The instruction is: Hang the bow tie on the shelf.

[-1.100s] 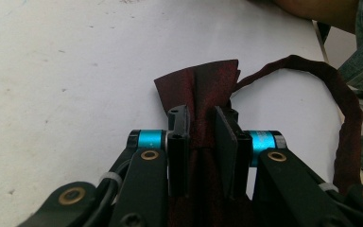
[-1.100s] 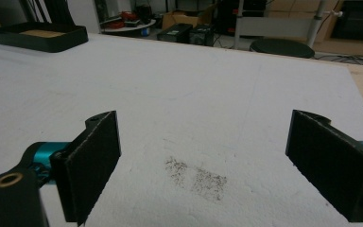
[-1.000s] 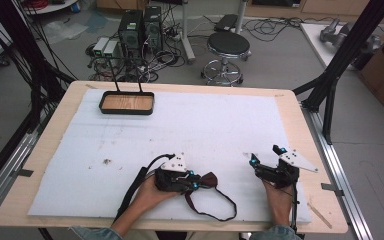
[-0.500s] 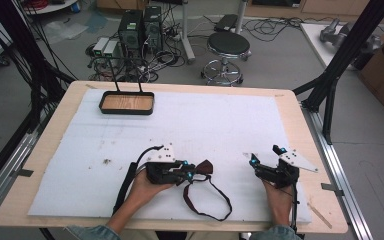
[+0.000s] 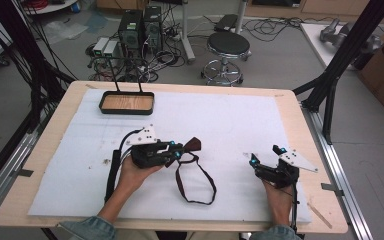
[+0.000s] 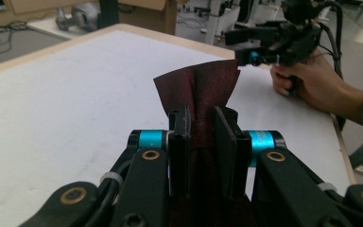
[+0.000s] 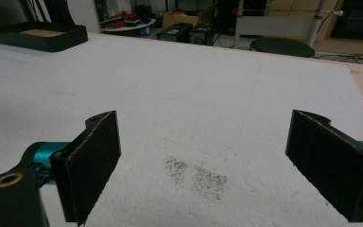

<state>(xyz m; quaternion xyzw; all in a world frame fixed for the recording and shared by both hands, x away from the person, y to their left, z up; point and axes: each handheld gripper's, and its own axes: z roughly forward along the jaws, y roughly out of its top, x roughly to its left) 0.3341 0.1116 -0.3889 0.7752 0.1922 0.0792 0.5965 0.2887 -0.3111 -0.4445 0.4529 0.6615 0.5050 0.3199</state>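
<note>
My left gripper (image 5: 180, 150) is shut on one end of a dark red fabric strap (image 5: 193, 144), held a little above the white mat. The rest of the strap (image 5: 196, 186) hangs down and lies in a loop on the mat toward the front edge. In the left gripper view the maroon fabric (image 6: 198, 87) is pinched between the two pads and flares out past them; my left gripper (image 6: 202, 118) points toward the right one (image 6: 246, 45). My right gripper (image 5: 266, 155) rests near the front right of the mat, open and empty, as its own view confirms (image 7: 203, 118).
A black tray (image 5: 127, 111) with a wooden floor stands at the back left of the mat (image 5: 240, 120), also visible as the tray (image 7: 42, 40) far left ahead of the right gripper. A reddish speckled stain (image 7: 196, 175) marks the mat between the right jaws.
My left gripper has risen and moved left and away from the front edge, pulling the strap's end with it; the loop trails behind. The right gripper has stayed put.
</note>
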